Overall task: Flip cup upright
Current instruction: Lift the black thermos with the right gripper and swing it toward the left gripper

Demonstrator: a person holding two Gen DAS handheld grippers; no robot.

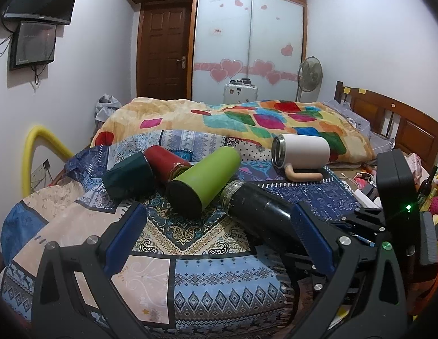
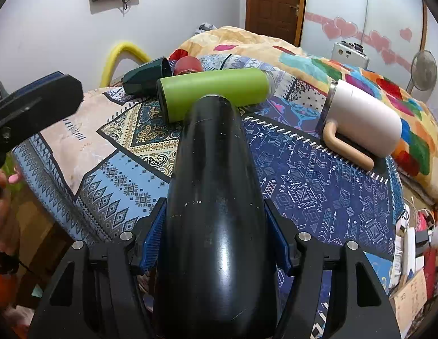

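Observation:
Several cups lie on their sides on the patterned bedspread [image 1: 190,234]. A black cup [image 1: 258,206] [image 2: 216,192] lies with its open mouth away from me; my right gripper [image 2: 216,237] is shut on its body, blue pads on both sides. A green cup [image 1: 204,179] [image 2: 213,90], a red cup [image 1: 166,162] [image 2: 187,65], a dark teal cup [image 1: 128,175] [image 2: 145,76] and a white mug with a tan handle [image 1: 301,151] [image 2: 363,118] lie beyond. My left gripper [image 1: 219,240] is open and empty, left of the black cup.
A colourful blanket [image 1: 247,118] is heaped behind the cups. A wooden headboard [image 1: 388,118] stands at the right, with clutter [image 2: 416,240] on the floor beside the bed. A yellow tube [image 1: 35,152] arches at the left. A fan [image 1: 309,75] stands by the wardrobe.

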